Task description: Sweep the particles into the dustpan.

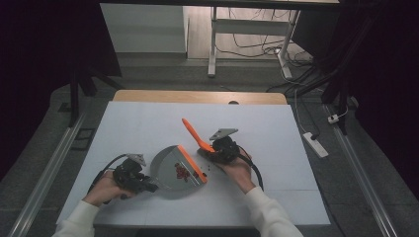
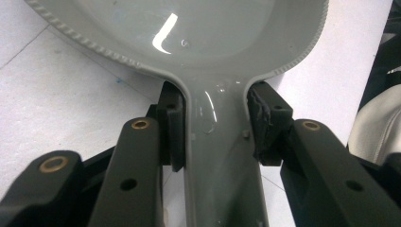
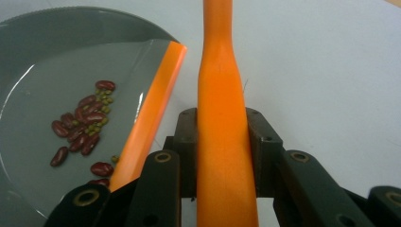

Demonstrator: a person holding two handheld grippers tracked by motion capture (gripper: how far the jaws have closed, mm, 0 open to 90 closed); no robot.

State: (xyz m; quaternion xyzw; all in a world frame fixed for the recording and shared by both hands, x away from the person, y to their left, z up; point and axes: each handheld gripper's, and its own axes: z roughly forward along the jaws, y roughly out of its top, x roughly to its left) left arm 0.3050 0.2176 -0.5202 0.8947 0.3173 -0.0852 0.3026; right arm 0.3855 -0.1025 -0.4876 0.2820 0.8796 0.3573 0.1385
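High view: two sleeved forearms enter at bottom; the left gripper (image 1: 132, 178) holds the grey dustpan (image 1: 173, 170) flat on the white surface (image 1: 276, 148), centre frame. Left gripper view: jaws pinch its stiff, glossy, likely slippery handle (image 2: 222, 156). Right gripper view: jaws clamp the light, rigid orange brush handle (image 3: 222, 142); beans (image 3: 85, 125) lie in the pan.

Two hand-held black tongs, worn with white sleeves

The left tongs (image 1: 129, 176) and right tongs (image 1: 225, 147) are matte black, each topped by a grey three-cornered plate and trailing a thick black cable. Close up, the jaw arms are flat black bars with brass-ringed pivot holes and small screw holes, ending in blocky black pads (image 2: 265, 124). Both forearms wear white long sleeves (image 1: 265, 213).
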